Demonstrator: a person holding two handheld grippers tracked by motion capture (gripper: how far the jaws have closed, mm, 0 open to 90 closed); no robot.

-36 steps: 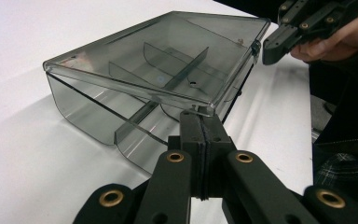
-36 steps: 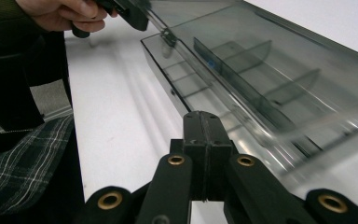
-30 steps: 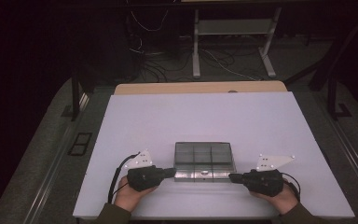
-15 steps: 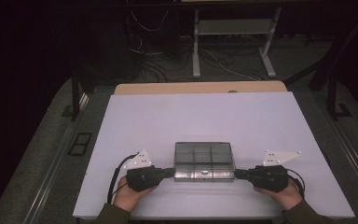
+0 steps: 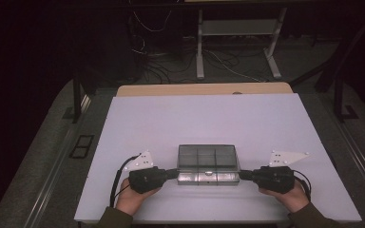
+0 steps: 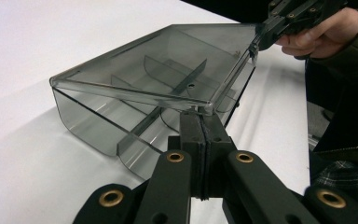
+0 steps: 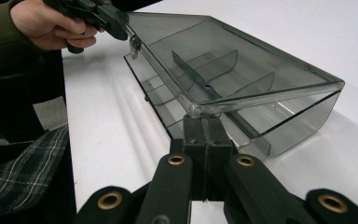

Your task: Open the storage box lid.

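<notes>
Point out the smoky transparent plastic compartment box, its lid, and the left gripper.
Smoky transparent plastic compartment box (image 5: 208, 177), high view, front wall.
Lid (image 6: 168, 70), left gripper view, middle of the raised panel.
Left gripper (image 5: 173, 174), high view, jaw tips at the box's left corner.

A white rectangular worktop (image 5: 195, 123) was seen; tangled cables (image 5: 171, 61) and a grey metal stand (image 5: 240, 42) were seen on the floor beyond.
</notes>
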